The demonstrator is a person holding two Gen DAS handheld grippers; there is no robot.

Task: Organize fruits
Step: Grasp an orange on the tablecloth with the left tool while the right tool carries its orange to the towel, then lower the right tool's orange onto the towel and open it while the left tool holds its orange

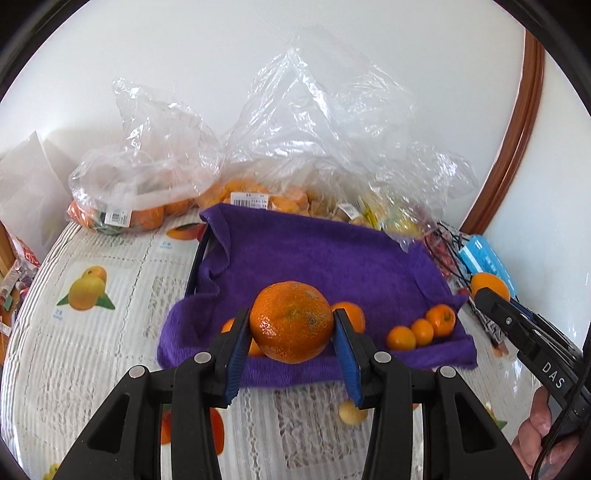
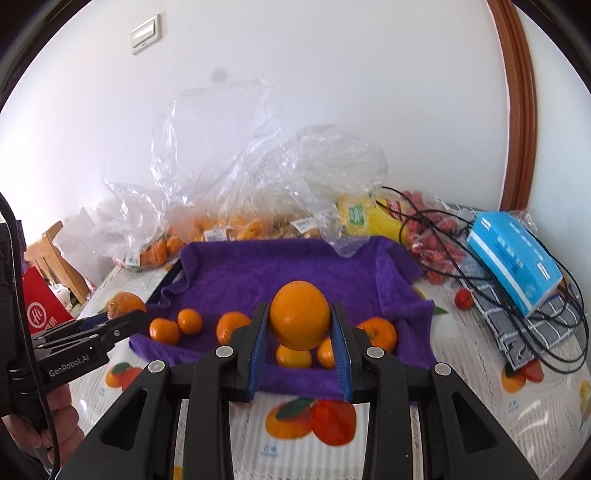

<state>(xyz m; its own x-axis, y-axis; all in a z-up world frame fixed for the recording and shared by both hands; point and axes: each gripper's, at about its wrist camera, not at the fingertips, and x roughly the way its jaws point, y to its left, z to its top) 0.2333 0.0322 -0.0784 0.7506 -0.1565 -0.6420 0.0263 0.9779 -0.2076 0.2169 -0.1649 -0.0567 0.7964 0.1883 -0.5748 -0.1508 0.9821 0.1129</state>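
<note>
Each hand-held gripper is clamped on fruit above the purple towel [image 1: 314, 254]: left [image 1: 291, 326] on a mandarin [image 1: 291, 320], right [image 2: 300, 325] on an orange [image 2: 299, 314]. Released high, either could roll off onto the table [image 1: 92, 354] or knock the small citrus [image 1: 421, 330].

Home dining room, fruit-print tablecloth [image 1: 92, 332], wall light switch [image 2: 146, 34], wooden chair [image 2: 55, 254]
</note>
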